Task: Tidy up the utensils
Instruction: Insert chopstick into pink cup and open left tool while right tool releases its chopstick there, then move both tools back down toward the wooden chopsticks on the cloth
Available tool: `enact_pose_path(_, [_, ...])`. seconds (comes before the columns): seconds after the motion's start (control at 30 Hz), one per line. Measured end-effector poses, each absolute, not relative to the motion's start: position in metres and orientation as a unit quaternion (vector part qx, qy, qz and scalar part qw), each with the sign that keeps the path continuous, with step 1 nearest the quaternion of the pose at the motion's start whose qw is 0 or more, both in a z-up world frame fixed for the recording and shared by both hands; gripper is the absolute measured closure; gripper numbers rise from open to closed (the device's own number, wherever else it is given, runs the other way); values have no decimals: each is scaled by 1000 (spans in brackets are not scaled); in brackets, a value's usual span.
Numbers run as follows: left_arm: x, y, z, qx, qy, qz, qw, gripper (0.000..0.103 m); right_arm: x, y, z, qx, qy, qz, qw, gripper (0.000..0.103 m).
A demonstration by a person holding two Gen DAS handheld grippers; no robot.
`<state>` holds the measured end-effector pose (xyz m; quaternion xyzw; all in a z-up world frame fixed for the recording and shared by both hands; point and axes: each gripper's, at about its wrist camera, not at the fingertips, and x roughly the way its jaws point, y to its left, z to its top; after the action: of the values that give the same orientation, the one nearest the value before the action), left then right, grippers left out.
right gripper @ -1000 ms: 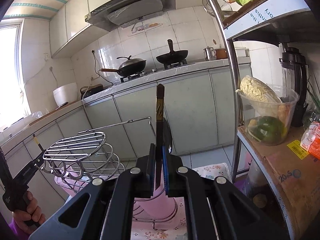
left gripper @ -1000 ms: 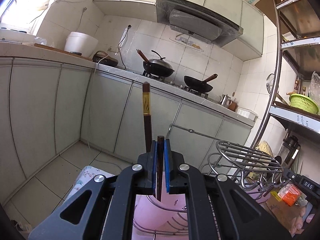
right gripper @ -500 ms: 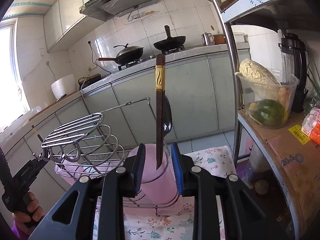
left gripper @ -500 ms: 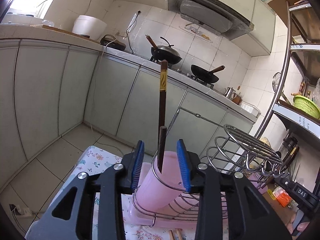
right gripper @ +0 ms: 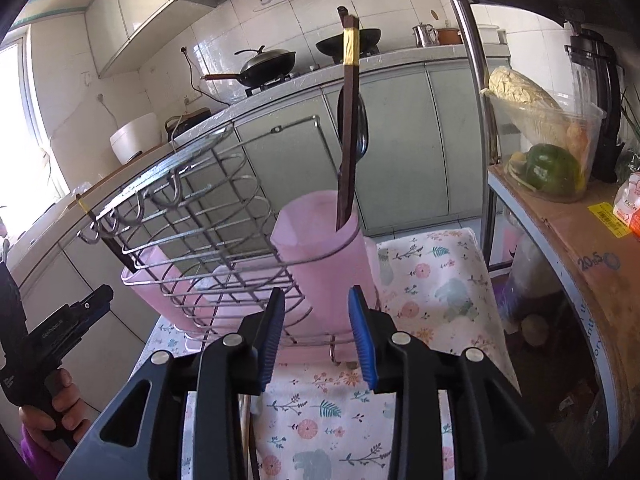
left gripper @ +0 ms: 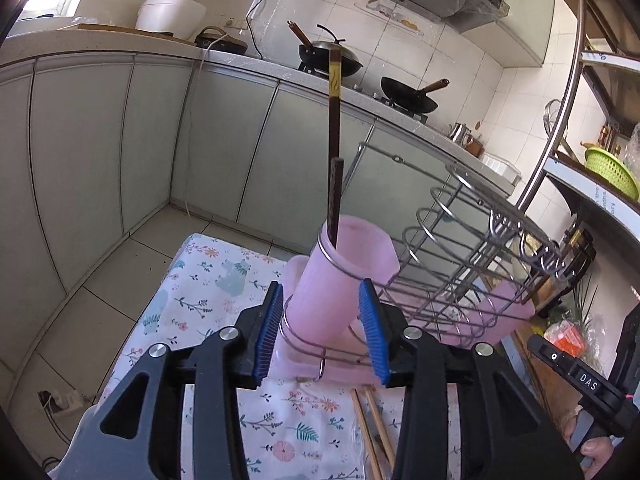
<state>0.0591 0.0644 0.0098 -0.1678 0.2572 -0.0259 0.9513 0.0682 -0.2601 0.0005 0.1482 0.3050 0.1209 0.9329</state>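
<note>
Left claw [left gripper: 326,334]: jaws standing apart, gripping nothing, framing the pink ribbed plastic utensil cup [left gripper: 344,280] from the near side

Dark brown wooden chopsticks with a gold band near the top [left gripper: 334,152]: standing nearly upright in the cup, tips hidden inside, leaning on the rim; light, stiff, slim and smooth, so likely sliding under a loose pinch; best taken at mid-shaft, flat faces across the pads

Chrome wire dish rack [left gripper: 472,256]: ringing the cup and tilting rightward over the floral cloth on the counter [left gripper: 208,276]

Pale loose chopsticks [left gripper: 370,424]: lying on the cloth below the claw, probably waiting their turn

Right claw [right gripper: 316,334]: likewise spread and empty, facing the same cup [right gripper: 320,256]; a dark spoon bowl [right gripper: 362,128] is showing behind the chopsticks [right gripper: 348,128]
</note>
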Motion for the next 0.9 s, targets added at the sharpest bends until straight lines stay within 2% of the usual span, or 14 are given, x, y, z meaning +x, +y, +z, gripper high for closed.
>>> enact_pose_path(0.5, [41,43,-36,-128,344,-38,929,63,55,-235,-51,144,396,134,897,71])
enact_pose_path(0.9, [47,20,-60,-115,407,-88,902,63,56,-223,-78,146,436,146,876,71])
